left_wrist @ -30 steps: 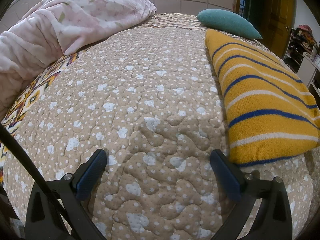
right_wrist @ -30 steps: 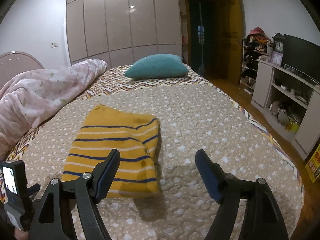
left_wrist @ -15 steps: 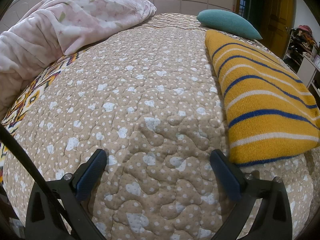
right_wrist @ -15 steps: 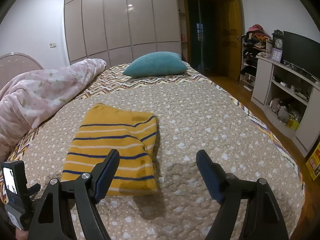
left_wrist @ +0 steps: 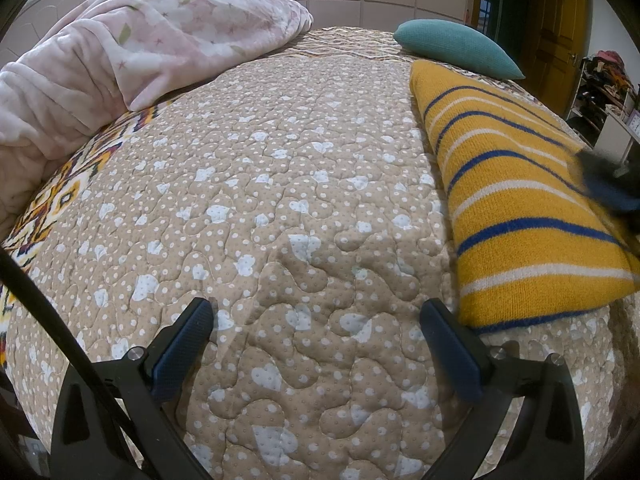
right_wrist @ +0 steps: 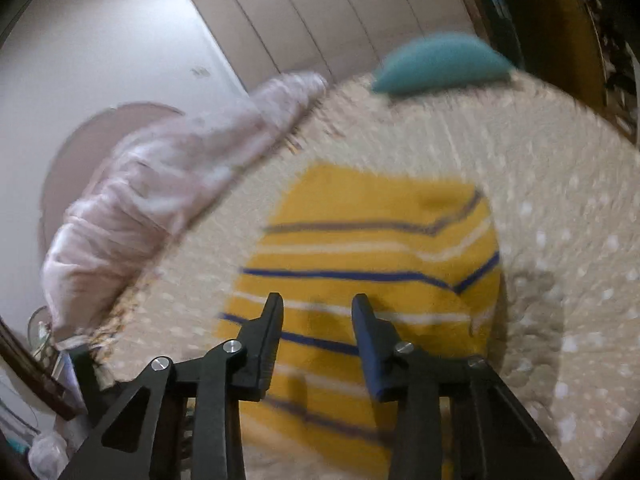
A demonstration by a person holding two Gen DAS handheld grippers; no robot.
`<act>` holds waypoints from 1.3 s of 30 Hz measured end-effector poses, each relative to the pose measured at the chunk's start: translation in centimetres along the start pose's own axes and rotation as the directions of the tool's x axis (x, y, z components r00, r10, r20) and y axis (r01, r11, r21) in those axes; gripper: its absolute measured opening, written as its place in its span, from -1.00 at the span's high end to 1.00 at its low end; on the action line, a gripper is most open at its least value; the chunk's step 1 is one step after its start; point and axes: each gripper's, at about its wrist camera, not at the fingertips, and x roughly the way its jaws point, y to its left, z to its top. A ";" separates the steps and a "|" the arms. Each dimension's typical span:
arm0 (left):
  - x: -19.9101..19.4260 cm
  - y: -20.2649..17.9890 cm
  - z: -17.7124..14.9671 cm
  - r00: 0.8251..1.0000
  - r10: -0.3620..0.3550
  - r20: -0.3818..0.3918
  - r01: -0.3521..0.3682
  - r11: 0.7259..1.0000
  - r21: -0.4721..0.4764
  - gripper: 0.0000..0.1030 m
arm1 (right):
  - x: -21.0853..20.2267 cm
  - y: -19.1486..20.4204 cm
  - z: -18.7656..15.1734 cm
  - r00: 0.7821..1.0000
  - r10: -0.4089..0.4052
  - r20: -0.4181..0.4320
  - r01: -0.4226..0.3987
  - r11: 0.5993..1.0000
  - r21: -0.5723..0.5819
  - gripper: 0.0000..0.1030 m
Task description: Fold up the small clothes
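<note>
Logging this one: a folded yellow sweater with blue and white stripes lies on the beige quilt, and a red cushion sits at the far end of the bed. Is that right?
Not quite: the cushion is teal, not red. Both wrist views show it at the far end of the bed, sharpest in the left one. The rest holds: the folded yellow sweater with blue and white stripes lies on the beige quilt.

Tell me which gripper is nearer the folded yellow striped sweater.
Right. The right gripper hangs directly over the sweater, fingers just closing, nothing between them. The left gripper sits beside it over bare quilt.
</note>
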 end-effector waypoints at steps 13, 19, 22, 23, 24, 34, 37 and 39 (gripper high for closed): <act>0.0 -0.2 -0.1 1.000 0.002 0.005 -0.002 1.000 -0.002 -1.00 | -0.5 -0.4 -2.2 0.981 -0.177 0.083 0.179 0.984 -0.023 1.00; 0.0 -0.3 0.0 1.000 0.005 0.003 -0.005 1.000 0.000 -1.00 | -2.5 0.6 -3.7 0.960 -0.268 0.074 0.274 0.959 -0.078 0.84; 0.0 -0.2 0.0 1.000 0.005 0.004 -0.005 1.000 -0.001 -1.00 | -3.6 1.1 -4.5 0.951 -0.299 0.075 0.306 0.946 -0.107 0.44; 0.0 -0.3 0.0 1.000 0.006 0.003 -0.006 1.000 0.000 -1.00 | -3.9 1.3 -4.7 0.950 -0.303 0.074 0.310 0.943 -0.119 0.29; 0.0 -0.3 0.0 1.000 0.006 0.003 -0.006 1.000 -0.001 -1.00 | -4.1 1.5 -4.8 0.949 -0.307 0.071 0.314 0.941 -0.127 0.17; 0.0 -0.3 0.0 1.000 0.005 0.003 -0.005 1.000 -0.002 -1.00 | -6.4 0.6 -6.7 0.903 -0.418 0.098 0.428 0.895 -0.127 -0.30; 0.0 -0.3 0.0 1.000 0.005 0.004 -0.005 1.000 -0.001 -1.00 | -5.8 -0.8 -7.2 0.907 -0.416 0.065 0.421 0.903 -0.092 -0.37; 0.0 -0.2 -0.1 1.000 0.006 0.004 -0.006 1.000 0.000 -1.00 | -5.7 -1.4 -7.5 0.912 -0.404 0.067 0.409 0.910 -0.070 -0.42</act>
